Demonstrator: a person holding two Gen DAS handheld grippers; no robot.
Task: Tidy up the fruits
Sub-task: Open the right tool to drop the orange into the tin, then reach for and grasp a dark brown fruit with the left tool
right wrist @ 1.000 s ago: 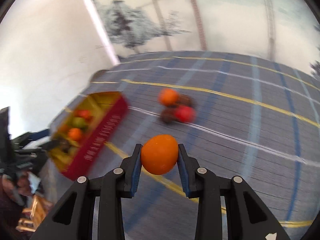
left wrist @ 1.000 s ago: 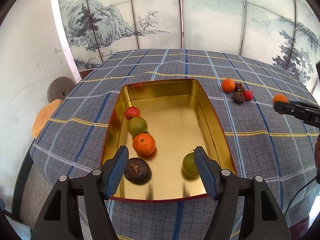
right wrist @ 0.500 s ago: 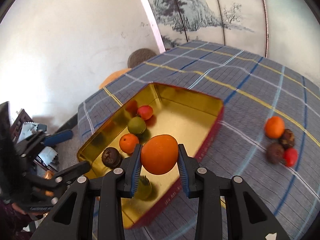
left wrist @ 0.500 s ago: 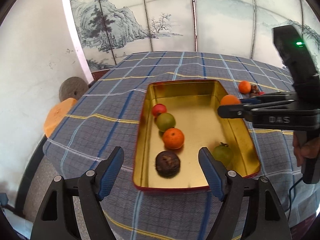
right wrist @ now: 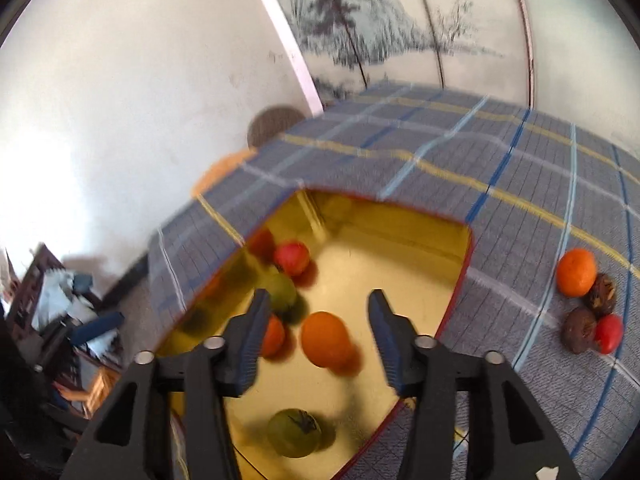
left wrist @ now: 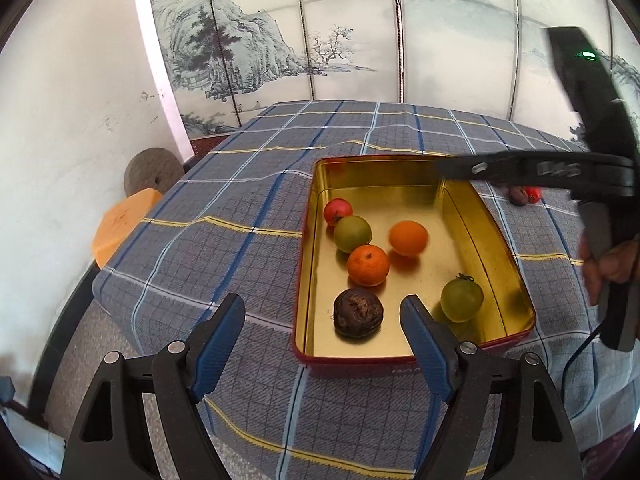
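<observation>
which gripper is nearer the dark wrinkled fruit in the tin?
Left. The left gripper is open just short of the dark wrinkled fruit at the gold tin's near end. The right gripper, jaws just opened, hangs over mid-tin above the orange.

Right tool (right wrist: 316, 332): my jaws have just been opening, letting go.
Orange (right wrist: 326, 338): dropped free into the gold tray (right wrist: 400, 240) (no pad touching).
Left tool (left wrist: 322, 334): I've widened it.

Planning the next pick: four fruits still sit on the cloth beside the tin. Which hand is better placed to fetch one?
Right, probably. The right tongs have just opened, dropping the orange into the tin, and the loose fruits lie on their side. The left tongs hang open at the tin's opposite end.
</observation>
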